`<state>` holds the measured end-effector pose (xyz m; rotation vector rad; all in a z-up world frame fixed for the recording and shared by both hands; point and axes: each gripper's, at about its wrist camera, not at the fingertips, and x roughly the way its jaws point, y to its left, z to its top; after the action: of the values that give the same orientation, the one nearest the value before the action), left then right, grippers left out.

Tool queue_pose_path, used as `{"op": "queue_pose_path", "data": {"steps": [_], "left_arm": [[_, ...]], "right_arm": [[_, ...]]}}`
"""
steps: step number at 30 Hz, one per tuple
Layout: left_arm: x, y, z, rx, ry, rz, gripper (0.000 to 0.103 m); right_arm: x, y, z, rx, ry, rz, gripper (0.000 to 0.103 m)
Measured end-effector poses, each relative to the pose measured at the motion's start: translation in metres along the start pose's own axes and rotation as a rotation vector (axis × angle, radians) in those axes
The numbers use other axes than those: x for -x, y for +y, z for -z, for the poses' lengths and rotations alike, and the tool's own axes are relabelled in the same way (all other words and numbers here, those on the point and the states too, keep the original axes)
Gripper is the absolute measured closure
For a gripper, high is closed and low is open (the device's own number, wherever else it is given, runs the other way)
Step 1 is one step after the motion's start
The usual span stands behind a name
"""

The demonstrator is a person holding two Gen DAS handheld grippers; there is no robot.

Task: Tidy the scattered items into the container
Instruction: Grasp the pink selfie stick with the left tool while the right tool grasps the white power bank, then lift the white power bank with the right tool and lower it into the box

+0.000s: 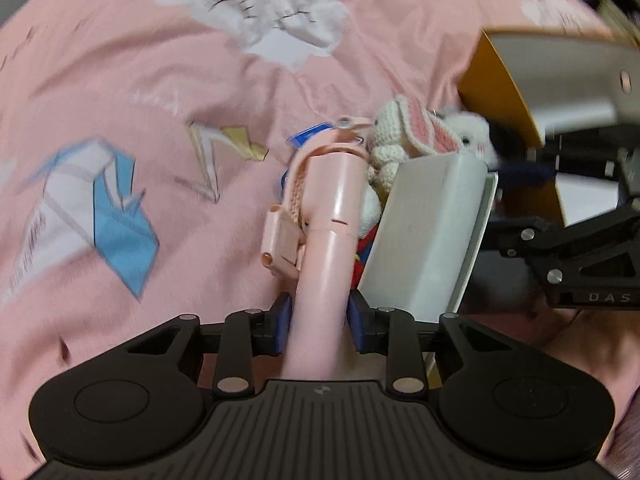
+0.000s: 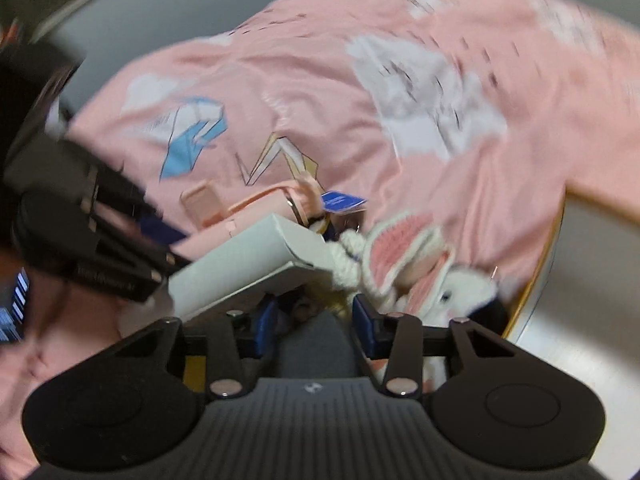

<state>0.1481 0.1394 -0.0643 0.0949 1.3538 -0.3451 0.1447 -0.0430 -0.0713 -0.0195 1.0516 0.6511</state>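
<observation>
Pick-up step: your left gripper (image 1: 316, 320) pinches the pink fan (image 1: 328, 224) by its handle on the pink sheet (image 1: 160, 80); right gripper (image 2: 314, 326), part open, holds nothing I can see; next, lift toward the container, unseen here.

Scattered items bunched together on a pink printed cloth, around a white rectangular box.

The white rectangular box (image 1: 424, 236) stands tilted, its long flat face up and one narrow end raised. Touching its left side lies a pale pink plastic tube-shaped handle with a small hinged clip on its side (image 1: 328, 224), running lengthwise alongside the box. A cream and pink crocheted rabbit with long ears (image 1: 404, 132) rests against the box's far end, one ear draped over its top edge. Just right of it, a white fluffy toy animal with a dark eye (image 1: 472, 132) also touches that far end. A small blue card (image 2: 342, 201) lies beyond the box, near the handle's tip.
</observation>
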Motion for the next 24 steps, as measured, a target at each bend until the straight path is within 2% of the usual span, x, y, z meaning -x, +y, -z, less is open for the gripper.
{"op": "queue_pose_path", "data": {"steps": [4,8,10,12,13,17,22,24], "left_arm": [[0.007,0.01,0.008,0.15,-0.036,0.04,0.072],[0.011,0.01,0.017,0.241,-0.081,-0.001,0.072],[0.01,0.01,0.021,0.27,-0.095,-0.003,0.072],[0.012,0.011,0.027,0.293,-0.108,0.012,0.072],[0.014,0.01,0.029,0.301,-0.121,0.011,0.072],[0.017,0.003,0.036,0.288,-0.178,-0.044,0.072],[0.016,-0.009,0.043,0.27,-0.235,-0.099,0.072],[0.015,-0.012,0.048,0.277,-0.257,-0.128,0.072]], "right_arm": [[0.0,-0.013,0.004,-0.175,0.021,-0.099,0.062],[0.001,-0.011,0.008,-0.252,0.03,-0.195,0.062],[0.002,-0.007,0.007,-0.265,0.025,-0.227,0.054],[-0.001,-0.004,0.005,-0.273,0.021,-0.225,0.053],[-0.002,-0.002,0.004,-0.279,0.02,-0.219,0.049],[-0.012,0.001,0.001,-0.301,0.032,-0.189,0.049],[-0.03,0.003,0.004,-0.328,0.061,-0.181,0.058],[-0.03,0.005,0.006,-0.329,0.057,-0.178,0.059]]}}
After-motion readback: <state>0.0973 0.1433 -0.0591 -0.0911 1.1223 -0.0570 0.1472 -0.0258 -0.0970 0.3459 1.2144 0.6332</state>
